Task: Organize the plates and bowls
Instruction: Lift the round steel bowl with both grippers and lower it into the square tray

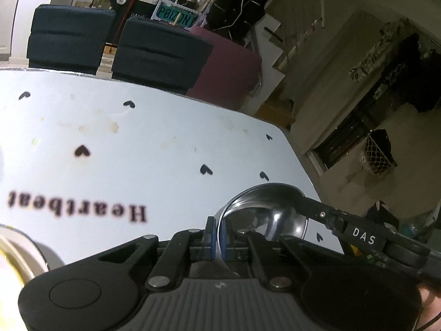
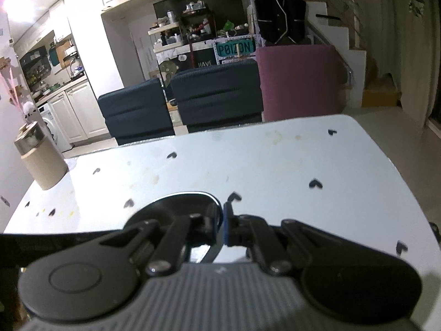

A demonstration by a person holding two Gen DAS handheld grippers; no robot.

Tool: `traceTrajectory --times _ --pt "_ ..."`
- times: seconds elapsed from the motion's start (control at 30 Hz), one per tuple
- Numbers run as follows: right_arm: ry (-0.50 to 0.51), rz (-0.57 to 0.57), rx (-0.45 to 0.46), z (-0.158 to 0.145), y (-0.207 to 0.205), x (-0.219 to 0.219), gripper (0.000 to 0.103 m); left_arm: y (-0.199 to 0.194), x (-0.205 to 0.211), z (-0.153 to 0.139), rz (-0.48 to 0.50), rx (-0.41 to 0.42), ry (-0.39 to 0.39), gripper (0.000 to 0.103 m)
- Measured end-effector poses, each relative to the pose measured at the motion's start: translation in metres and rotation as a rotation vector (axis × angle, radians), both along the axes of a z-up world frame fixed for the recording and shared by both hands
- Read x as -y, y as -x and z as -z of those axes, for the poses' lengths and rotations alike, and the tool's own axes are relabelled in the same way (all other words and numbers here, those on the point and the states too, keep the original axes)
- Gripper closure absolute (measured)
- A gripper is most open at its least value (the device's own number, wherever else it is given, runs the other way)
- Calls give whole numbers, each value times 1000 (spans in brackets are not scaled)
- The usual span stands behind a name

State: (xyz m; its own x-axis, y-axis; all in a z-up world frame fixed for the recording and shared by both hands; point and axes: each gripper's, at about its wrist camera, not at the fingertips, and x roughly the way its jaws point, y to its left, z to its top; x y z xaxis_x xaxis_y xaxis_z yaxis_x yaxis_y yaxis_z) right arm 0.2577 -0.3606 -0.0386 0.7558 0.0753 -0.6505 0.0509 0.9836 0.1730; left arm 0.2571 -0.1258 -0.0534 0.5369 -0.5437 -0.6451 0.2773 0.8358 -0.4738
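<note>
Bowl-sorting takes place at a white table (image 1: 165, 143), the largest thing in both views, its top printed with small black hearts and the word "Heartbeat" and marked with faint yellowish stains. Behind its far edge stand two dark blue chairs (image 2: 176, 104) side by side, with a purple armchair (image 2: 297, 80) just beside them. A black vest (image 2: 281, 8) hangs above the armchair, and a teal sign (image 2: 234, 48) sits below the cluttered shelves. On the table's left corner, seen from the right wrist, a tan canister (image 2: 41, 160) with a metal lid stands upright.

Near the table's right edge is a shiny steel bowl (image 1: 264, 209), tilted, with its thin rim running between the blue pads (image 1: 210, 234) of the left gripper (image 1: 217, 234), which is clenched on it. The right gripper (image 2: 220, 223) reaches in from the opposite side and is likewise clamped on the rim of that bowl (image 2: 182, 204), so both tools grasp it at once.
</note>
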Motion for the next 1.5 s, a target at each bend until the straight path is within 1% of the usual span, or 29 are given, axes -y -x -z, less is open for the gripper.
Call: traceTrajectory --times 0.13,0.27,0.37,0.47,0.67,1.03,1.17,1.5 --pt "-32 25 -22 5 10 -3 98 7 -5 7 -1 -15 6 99" --pt "-57 58 -44 11 14 -2 98 6 -6 20 -5 -56 7 99" --pt "-50 75 -58 14 16 -5 97 6 -5 28 -7 -74 -7 98" --pt "-40 77 -75 18 15 -7 97 4 -6 36 -8 -101 -5 98" --pt "-19 70 -136 33 7 -11 98 5 -6 49 9 -139 -25 99" --pt "7 92 -195 50 -7 -16 98 2 -3 55 18 -146 -42 99" --pt "5 99 -223 59 -13 -13 98 0 0 58 31 -144 -60 99" --pt "36 110 -283 80 -36 -17 97 -1 6 65 63 -135 -101 99"
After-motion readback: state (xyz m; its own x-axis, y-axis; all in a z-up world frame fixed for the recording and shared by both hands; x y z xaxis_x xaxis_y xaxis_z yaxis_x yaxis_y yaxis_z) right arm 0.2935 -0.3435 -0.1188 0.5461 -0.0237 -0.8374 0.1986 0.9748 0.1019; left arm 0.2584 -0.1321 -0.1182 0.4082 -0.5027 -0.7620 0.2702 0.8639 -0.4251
